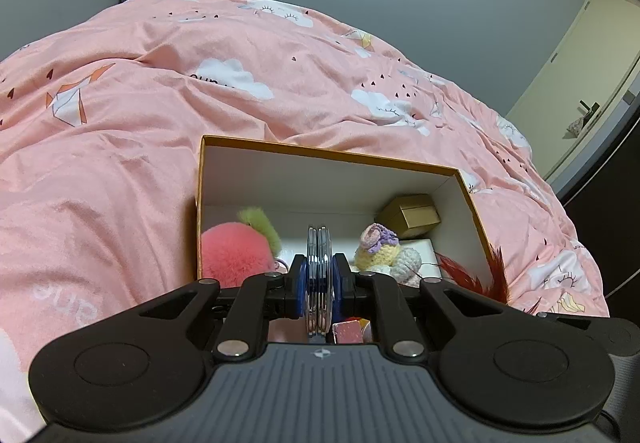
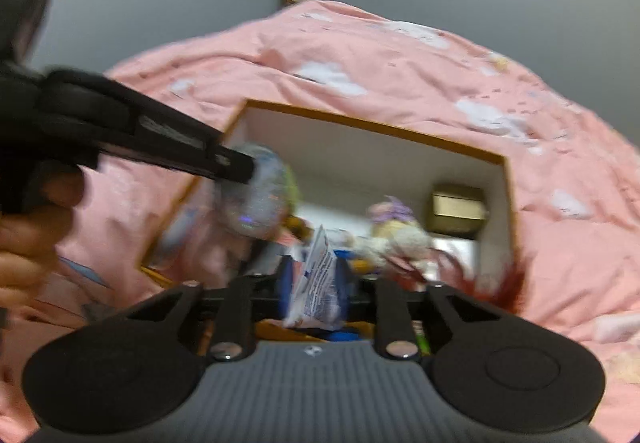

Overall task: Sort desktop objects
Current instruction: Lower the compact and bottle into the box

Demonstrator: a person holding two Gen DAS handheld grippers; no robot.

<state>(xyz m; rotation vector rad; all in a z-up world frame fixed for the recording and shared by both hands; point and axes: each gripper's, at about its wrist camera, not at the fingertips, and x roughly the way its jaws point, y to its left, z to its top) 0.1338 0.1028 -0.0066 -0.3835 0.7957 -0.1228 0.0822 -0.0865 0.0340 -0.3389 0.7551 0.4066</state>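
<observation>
Clamped between the blue pads of the left gripper (image 1: 319, 283), a stack of clear discs (image 1: 319, 243) is held on edge above the near end of the open box (image 1: 332, 157) set on a pink duvet (image 1: 120, 123). A white printed packet (image 2: 318, 283) is pinched in the right gripper (image 2: 316, 285) just before the same box, in a blurred view. Inside the box, a pink plush (image 1: 236, 251) is seen at left, a crocheted doll (image 1: 384, 249) at right, a small gold box (image 1: 412, 215) in the far right corner. Red feathers (image 1: 472, 275) are draped over the right wall. Discs could slip from the edge-on grip if tilted; the two grippers, crowded at one opening, could collide.
</observation>
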